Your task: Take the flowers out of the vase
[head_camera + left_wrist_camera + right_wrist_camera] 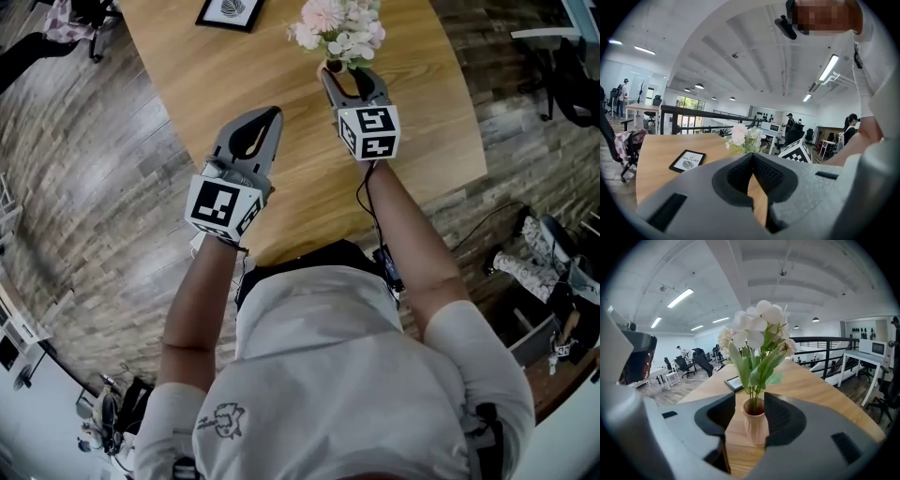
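A small ribbed pink vase [754, 423] stands on the wooden table [187, 84] and holds a bunch of pale pink and white flowers [757, 324] on green stems. My right gripper [750, 401] is open with the vase between its jaws; the vase sits close against the right pad [780, 416], and a gap shows on the left side. From the head view, the right gripper [349, 75] reaches up to the vase [334, 66] under the flowers [339, 28]. My left gripper [274, 112] hovers over the table to the left, its tips together, holding nothing. It [752, 157] points toward the flowers [743, 138].
A black-framed picture [230, 11] lies flat on the table beyond the left gripper. The table's near edge runs just ahead of the person's body. Office chairs, desks and a railing stand around on the wooden floor, and cables and bags lie at the right.
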`<action>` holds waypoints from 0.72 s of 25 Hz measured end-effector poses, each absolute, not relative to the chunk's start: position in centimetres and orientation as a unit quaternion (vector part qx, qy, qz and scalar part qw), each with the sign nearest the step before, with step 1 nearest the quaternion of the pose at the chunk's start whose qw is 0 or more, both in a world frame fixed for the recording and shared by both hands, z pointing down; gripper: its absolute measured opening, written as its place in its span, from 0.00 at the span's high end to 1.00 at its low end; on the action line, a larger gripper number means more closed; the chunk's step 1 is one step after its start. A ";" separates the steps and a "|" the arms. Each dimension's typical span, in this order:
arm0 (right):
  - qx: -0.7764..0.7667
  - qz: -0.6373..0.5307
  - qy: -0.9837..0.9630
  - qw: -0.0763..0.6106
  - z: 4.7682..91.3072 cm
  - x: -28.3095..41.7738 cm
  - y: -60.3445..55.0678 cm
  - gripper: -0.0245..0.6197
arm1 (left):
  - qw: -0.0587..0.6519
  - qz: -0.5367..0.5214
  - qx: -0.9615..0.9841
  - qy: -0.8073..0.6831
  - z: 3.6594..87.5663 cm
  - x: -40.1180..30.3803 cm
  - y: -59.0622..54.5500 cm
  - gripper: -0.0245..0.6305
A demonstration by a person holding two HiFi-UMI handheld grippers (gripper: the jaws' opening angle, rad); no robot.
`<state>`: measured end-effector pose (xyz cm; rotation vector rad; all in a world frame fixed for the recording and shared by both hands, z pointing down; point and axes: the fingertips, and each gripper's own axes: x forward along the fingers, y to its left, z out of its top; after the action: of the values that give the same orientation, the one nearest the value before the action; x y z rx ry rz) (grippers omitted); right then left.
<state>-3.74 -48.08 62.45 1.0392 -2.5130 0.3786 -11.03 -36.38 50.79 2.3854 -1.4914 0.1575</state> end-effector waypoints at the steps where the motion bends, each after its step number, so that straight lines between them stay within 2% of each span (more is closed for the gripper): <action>1: 0.373 0.133 -0.897 0.198 62.5 -3.9 -48.4 0.65 | 0.161 0.054 0.835 -0.524 50.9 -11.1 -36.6 0.96; 5: 0.375 0.130 -0.895 0.206 63.0 -4.1 -49.3 0.65 | 0.162 0.051 0.830 -0.531 51.1 -11.4 -37.2 0.96; 10: 0.377 0.115 -0.894 0.215 63.0 -4.3 -49.6 0.70 | 0.165 0.056 0.830 -0.530 51.5 -11.4 -37.2 0.96; 13: 0.378 0.108 -0.892 0.223 63.2 -4.5 -49.9 0.75 | 0.168 0.055 0.827 -0.534 51.6 -11.7 -37.2 0.96; 16: 0.384 0.106 -0.890 0.224 63.2 -4.4 -50.2 0.85 | 0.170 0.054 0.825 -0.537 51.6 -12.0 -37.2 0.96; 18: 0.386 0.106 -0.889 0.222 63.1 -4.4 -50.3 0.86 | 0.170 0.054 0.824 -0.538 51.5 -12.1 -37.1 0.96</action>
<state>-4.40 -50.28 63.11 1.0654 -2.4570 0.2939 -12.09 -37.10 51.55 2.3417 -1.5273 0.1523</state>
